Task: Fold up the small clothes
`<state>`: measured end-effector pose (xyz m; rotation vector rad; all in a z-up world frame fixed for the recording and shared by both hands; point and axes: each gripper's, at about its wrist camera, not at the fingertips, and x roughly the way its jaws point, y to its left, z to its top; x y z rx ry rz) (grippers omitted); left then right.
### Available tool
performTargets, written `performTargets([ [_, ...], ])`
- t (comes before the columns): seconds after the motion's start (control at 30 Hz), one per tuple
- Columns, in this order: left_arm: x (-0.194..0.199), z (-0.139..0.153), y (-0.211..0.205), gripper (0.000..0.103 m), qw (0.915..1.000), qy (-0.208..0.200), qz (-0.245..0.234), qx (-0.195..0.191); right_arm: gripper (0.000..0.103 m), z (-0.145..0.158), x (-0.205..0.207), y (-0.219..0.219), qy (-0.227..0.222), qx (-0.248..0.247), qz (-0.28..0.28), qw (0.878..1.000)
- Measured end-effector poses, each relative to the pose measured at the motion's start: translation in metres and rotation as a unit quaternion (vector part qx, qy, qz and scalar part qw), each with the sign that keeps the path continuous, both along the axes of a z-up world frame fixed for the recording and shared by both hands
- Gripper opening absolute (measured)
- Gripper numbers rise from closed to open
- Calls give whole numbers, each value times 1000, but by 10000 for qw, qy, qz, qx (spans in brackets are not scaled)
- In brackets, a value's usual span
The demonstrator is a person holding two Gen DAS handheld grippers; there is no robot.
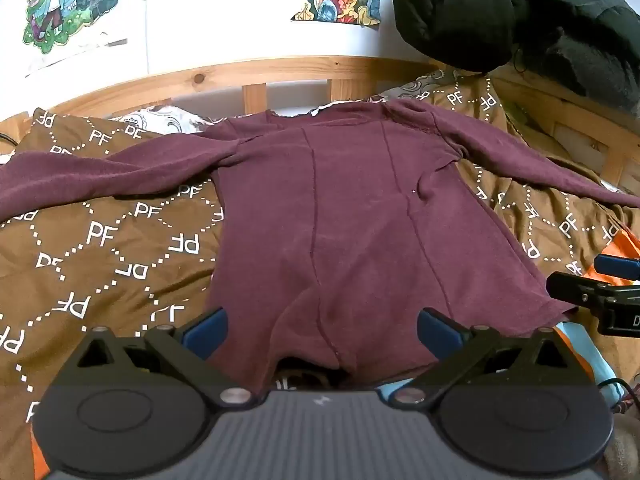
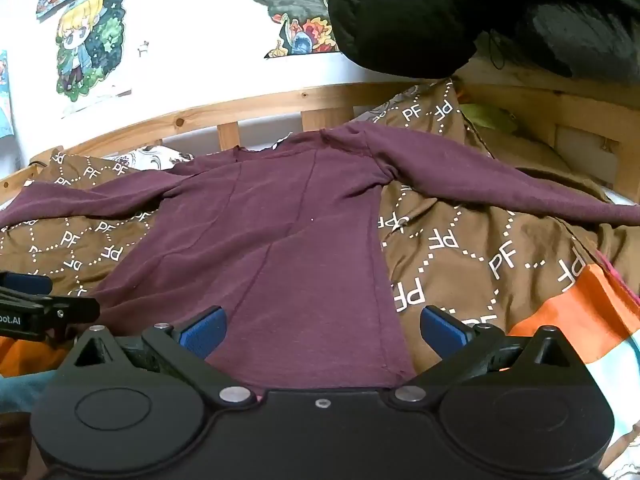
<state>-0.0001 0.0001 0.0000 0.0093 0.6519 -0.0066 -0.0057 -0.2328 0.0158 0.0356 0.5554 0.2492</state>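
Lying flat on a bed, a maroon long-sleeved top (image 1: 360, 216) is spread over a brown bedspread (image 1: 100, 240) printed with white letters, its neckline at twelve o'clock toward the wooden bed rail (image 1: 256, 70) and both sleeves stretched out to nine and three o'clock. The hem sits at six o'clock, nearest both tools.

The left gripper (image 1: 322, 330) is seen with its blue fingers (image 1: 206, 330) set wide apart, nothing clamped between them; the middle of the hem lies between and just beyond the tips, and whether cloth is touched cannot be told. The right gripper (image 2: 322, 328) likewise has its fingers (image 2: 442, 328) spread wide and empty, the hem's right-hand corner lying between them, with the finger at three o'clock over the bedspread rather than the top.

In the left wrist view the right gripper's blue tip and black frame are seen at three o'clock, just beside the hem corner, and a gap under the hem is shown at six o'clock. In the right wrist view the left gripper is caught at nine o'clock; an orange and pale striped cloth (image 2: 580, 312) at four o'clock is shown more fully, and a black padded bundle (image 2: 440, 8) at one o'clock appears in both views.
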Motion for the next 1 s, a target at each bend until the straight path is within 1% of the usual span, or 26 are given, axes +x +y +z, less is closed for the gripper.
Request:
performTargets([
  [0.3,1,0,0,102,10000,49,17,-29,103,2,1,0,56,-19,-21,10000],
  [0.33,1,0,0,102,10000,52,-5,-25,103,-3,3,2,75,-16,-28,10000],
  [0.5,0,0,0,102,10000,54,0,-25,103,-5,3,3,83,12,-58,9999],
  [0.53,1,0,0,102,10000,55,-3,-22,103,-7,5,-3,79,31,-47,10000],
  [1.0,0,0,1,102,10000,68,-10,-27,103,-4,5,-3,162,33,-71,9998],
])
